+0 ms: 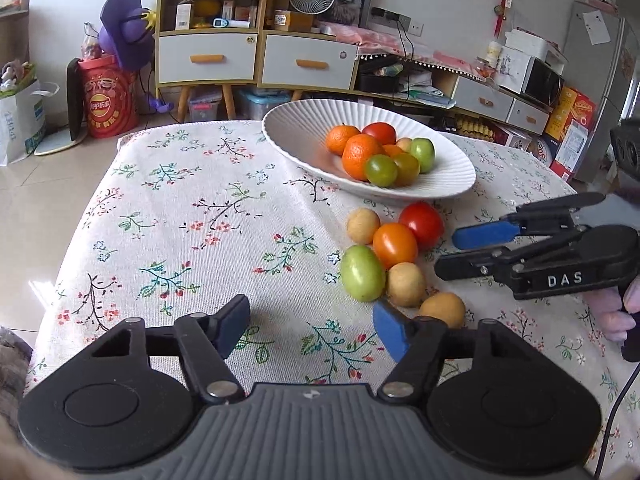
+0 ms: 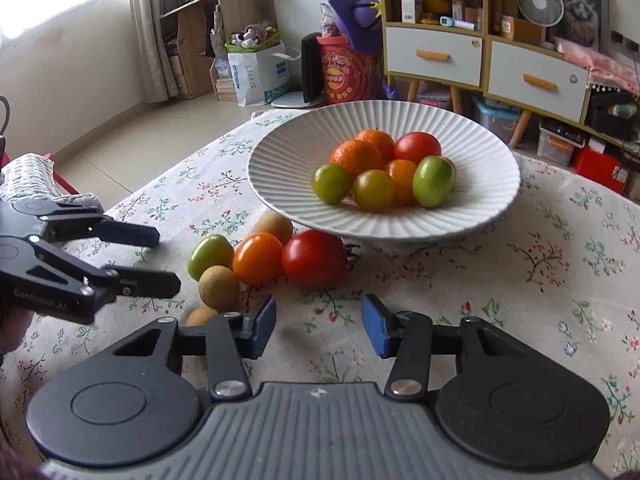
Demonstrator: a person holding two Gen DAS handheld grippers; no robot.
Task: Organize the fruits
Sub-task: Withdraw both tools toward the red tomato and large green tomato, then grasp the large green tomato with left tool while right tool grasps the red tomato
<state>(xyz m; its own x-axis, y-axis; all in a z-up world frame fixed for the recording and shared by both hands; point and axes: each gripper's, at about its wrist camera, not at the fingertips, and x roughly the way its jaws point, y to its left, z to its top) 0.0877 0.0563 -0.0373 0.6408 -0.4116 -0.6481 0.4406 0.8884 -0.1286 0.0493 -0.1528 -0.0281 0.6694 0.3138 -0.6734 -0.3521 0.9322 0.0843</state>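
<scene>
A white ribbed bowl (image 1: 304,128) (image 2: 480,208) holds several fruits: oranges, a red tomato, green and yellow-green ones. On the floral cloth in front of it lie a red tomato (image 1: 422,225) (image 2: 313,258), an orange tomato (image 1: 395,245) (image 2: 258,258), a green tomato (image 1: 362,273) (image 2: 210,255) and three tan round fruits (image 1: 406,284) (image 2: 219,286). My left gripper (image 1: 310,326) (image 2: 160,260) is open and empty, just left of the loose fruits. My right gripper (image 2: 319,326) (image 1: 452,252) is open and empty, just right of them.
The table with floral cloth (image 1: 192,216) ends at its far edge behind the bowl. Beyond stand drawer cabinets (image 1: 256,56), a red drum (image 1: 106,100) and shelves. A patterned cushion (image 2: 28,178) lies at the table's left side.
</scene>
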